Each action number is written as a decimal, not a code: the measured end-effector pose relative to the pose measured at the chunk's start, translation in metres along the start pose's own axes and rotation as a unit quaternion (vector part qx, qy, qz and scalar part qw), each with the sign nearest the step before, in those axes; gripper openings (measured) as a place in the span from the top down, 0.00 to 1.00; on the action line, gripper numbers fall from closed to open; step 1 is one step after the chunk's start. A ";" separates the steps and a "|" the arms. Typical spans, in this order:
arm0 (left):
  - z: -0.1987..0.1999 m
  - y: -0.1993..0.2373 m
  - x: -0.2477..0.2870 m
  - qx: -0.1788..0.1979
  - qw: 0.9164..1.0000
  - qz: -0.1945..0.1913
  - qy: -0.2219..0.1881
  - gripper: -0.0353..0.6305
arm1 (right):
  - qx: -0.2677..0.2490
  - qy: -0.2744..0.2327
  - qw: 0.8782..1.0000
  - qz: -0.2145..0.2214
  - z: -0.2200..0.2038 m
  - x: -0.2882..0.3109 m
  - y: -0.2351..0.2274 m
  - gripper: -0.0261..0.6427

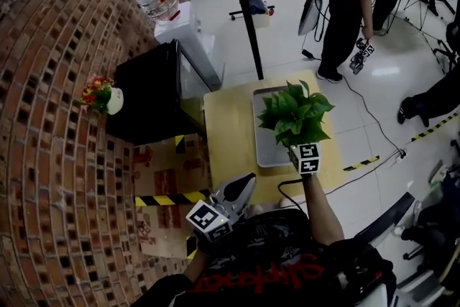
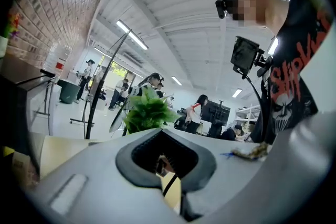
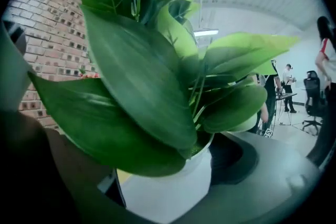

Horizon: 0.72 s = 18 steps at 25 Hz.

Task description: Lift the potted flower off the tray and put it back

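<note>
The potted plant (image 1: 295, 115) has broad green leaves and a white pot (image 3: 168, 191). It hangs over the grey tray (image 1: 267, 147), which lies on the pale wooden table (image 1: 226, 126). My right gripper (image 1: 298, 144) reaches in from the near side under the leaves and is shut on the pot, whose white wall sits between the two grey jaws in the right gripper view. The pot's base is hidden. My left gripper (image 1: 244, 187) hovers by the table's near left corner, shut and empty. In the left gripper view, the plant (image 2: 148, 112) shows beyond its jaws.
A black cabinet (image 1: 147, 93) stands left of the table against the brick wall, with a small pot of red and yellow flowers (image 1: 100, 93) on it. Behind it is a water dispenser (image 1: 183, 32). A black pole (image 1: 248, 11) rises behind the table. People (image 1: 352, 3) stand at the back right.
</note>
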<state>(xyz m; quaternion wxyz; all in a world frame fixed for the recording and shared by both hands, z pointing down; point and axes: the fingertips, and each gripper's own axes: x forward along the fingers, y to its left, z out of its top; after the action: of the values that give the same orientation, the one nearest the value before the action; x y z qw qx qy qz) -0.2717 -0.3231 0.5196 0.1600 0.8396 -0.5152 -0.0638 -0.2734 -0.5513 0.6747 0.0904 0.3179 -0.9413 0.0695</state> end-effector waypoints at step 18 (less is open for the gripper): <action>0.019 -0.010 0.020 -0.016 0.993 -0.115 -0.018 0.95 | -0.024 -0.072 0.996 0.046 0.150 -0.080 0.049 0.19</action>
<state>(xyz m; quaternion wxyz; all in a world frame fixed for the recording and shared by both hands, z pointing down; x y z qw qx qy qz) -0.2595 -0.3401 0.4998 0.1554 0.8892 -0.4172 -0.1054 -0.2594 -0.4944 0.5076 0.0264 0.2759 -0.9604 0.0278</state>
